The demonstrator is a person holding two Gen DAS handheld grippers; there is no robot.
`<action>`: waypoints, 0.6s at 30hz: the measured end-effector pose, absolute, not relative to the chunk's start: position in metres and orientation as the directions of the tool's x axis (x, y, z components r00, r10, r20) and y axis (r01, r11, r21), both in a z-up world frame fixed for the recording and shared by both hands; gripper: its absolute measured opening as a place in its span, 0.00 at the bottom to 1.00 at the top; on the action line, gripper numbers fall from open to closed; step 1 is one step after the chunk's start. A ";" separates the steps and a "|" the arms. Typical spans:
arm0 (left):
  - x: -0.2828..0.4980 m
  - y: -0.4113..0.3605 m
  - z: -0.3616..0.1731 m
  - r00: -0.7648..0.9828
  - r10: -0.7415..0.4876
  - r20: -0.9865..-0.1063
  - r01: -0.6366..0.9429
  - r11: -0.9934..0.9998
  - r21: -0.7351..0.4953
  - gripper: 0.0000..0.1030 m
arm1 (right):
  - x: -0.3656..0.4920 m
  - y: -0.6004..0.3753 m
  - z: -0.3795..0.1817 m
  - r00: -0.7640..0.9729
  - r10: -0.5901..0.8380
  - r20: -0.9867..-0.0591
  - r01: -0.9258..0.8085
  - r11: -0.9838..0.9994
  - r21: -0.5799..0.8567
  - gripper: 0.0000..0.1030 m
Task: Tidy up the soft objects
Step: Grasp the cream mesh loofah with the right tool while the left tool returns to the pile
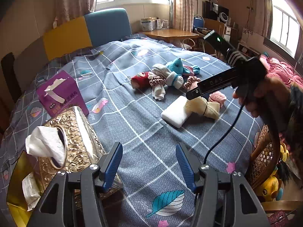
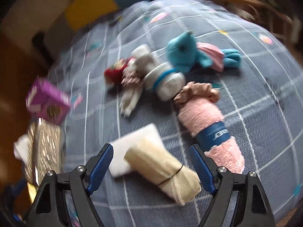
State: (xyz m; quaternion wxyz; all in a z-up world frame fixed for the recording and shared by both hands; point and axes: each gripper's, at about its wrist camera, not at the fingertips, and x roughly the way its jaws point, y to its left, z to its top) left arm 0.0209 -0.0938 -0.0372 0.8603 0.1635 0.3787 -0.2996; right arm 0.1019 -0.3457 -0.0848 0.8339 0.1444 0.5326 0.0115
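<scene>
Your right claw (image 2: pixel 151 167) stood wide and empty above the cream rolled towel (image 2: pixel 162 168), which lay on the bed (image 2: pixel 265 113) between its fingers, untouched; your left claw (image 1: pixel 149 167) gaped empty over bare bedspread.

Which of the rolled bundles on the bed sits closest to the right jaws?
The cream roll tied with a thin black band, resting partly on the white block. The pink roll wears a blue band and lies just outside.
</scene>
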 end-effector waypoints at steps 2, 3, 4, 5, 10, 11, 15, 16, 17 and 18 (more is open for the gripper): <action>0.023 -0.098 -0.041 0.519 -0.396 -0.757 0.648 0.760 0.046 0.57 | 0.102 -0.331 -0.078 0.395 0.153 -0.906 0.049 0.981 0.187 0.87; 0.025 -0.101 -0.042 0.511 -0.400 -0.761 0.653 0.756 0.041 0.57 | 0.104 -0.324 -0.078 0.372 0.130 -0.919 0.005 0.990 0.142 0.91; 0.026 -0.104 -0.044 0.506 -0.403 -0.763 0.658 0.752 0.039 0.57 | 0.106 -0.317 -0.080 0.345 0.101 -0.933 -0.035 0.995 0.095 0.91; 0.028 -0.108 -0.045 0.501 -0.404 -0.766 0.663 0.748 0.039 0.57 | 0.110 -0.315 -0.085 0.324 0.068 -0.944 -0.055 0.997 0.053 0.91; 0.034 -0.117 -0.052 0.476 -0.402 -0.782 0.681 0.731 0.039 0.57 | 0.125 -0.312 -0.118 0.184 0.017 -0.983 -0.118 0.993 -0.005 0.75; 0.035 -0.119 -0.053 0.473 -0.400 -0.785 0.683 0.729 0.040 0.57 | 0.126 -0.312 -0.122 0.169 -0.009 -0.986 -0.122 0.992 -0.030 0.57; 0.044 -0.123 -0.062 0.452 -0.390 -0.802 0.683 0.729 0.031 0.57 | 0.116 -0.315 -0.107 0.210 -0.046 -0.977 -0.143 0.987 -0.078 0.44; 0.046 -0.126 -0.065 0.449 -0.386 -0.806 0.684 0.729 0.031 0.57 | 0.114 -0.321 -0.097 0.246 -0.042 -0.968 -0.110 0.991 -0.071 0.44; 0.048 -0.130 -0.067 0.445 -0.381 -0.810 0.687 0.725 0.036 0.57 | 0.113 -0.329 -0.087 0.288 -0.025 -0.957 -0.064 0.997 -0.046 0.44; 0.050 -0.134 -0.069 0.443 -0.378 -0.813 0.693 0.719 0.044 0.57 | 0.112 -0.339 -0.077 0.335 -0.014 -0.942 -0.015 1.000 -0.021 0.44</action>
